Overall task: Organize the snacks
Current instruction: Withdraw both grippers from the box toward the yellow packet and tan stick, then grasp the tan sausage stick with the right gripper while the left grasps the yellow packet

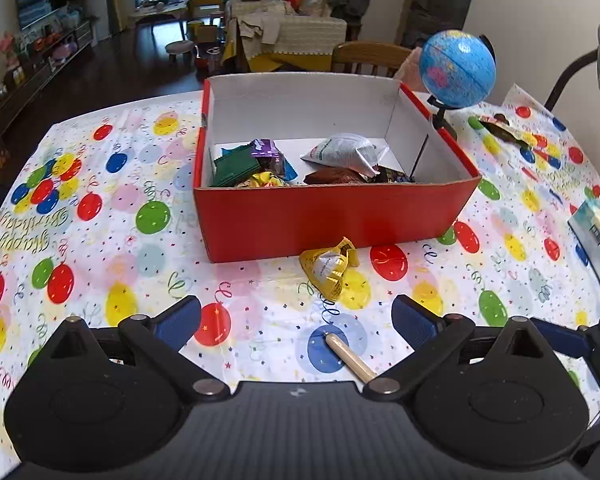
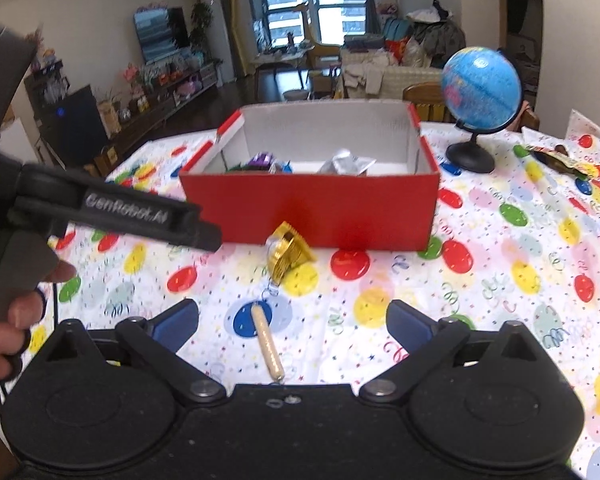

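Jaws on both the left gripper (image 1: pixel 296 322) and right gripper (image 2: pixel 292 320) are spread wide, nothing held. A yellow snack (image 1: pixel 329 270) is left lying just outside the red box (image 1: pixel 332 216), so a grab-and-drop-in is probably needed next.

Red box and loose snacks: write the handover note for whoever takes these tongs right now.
Left tongs: open, empty, low over the table in front of the red box.
Right tongs: open, empty, also facing the box.
Done: several wrapped snacks already lie in the box, among them a green packet and a white pouch.
Left: the yellow snack packet on the tablecloth, right against the box's front wall; the tan stick nearer the tongs; and a dark wrapper on the far right by the globe.
Suggested next: the yellow packet, as it appears closest.
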`<action>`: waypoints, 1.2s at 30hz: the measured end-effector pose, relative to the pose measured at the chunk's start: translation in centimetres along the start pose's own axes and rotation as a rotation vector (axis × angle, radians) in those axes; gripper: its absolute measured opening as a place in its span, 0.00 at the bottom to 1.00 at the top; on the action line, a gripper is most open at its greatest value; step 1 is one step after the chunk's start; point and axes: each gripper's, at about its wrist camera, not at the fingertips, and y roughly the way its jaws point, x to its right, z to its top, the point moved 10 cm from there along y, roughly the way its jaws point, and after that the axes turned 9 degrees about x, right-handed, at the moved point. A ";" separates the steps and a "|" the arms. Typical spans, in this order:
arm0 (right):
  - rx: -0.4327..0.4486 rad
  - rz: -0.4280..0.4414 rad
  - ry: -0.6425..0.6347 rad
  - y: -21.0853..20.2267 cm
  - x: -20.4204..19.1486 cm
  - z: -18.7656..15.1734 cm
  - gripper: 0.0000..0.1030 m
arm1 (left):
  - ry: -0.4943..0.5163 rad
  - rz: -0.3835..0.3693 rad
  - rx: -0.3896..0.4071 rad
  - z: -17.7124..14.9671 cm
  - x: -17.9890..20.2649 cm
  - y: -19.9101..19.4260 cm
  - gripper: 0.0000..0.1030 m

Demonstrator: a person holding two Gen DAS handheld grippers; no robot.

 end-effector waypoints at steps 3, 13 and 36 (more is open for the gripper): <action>-0.026 0.007 -0.009 0.9 -0.5 -0.7 0.94 | 0.013 -0.012 -0.023 -0.3 0.1 1.5 0.99; -0.136 0.000 -0.039 5.1 -0.4 -3.5 0.74 | 0.047 -0.009 -0.101 -1.5 0.5 7.0 0.99; -0.232 0.055 -0.233 8.4 -2.7 -5.6 0.12 | 0.119 -0.037 -0.139 -1.5 1.9 13.1 0.61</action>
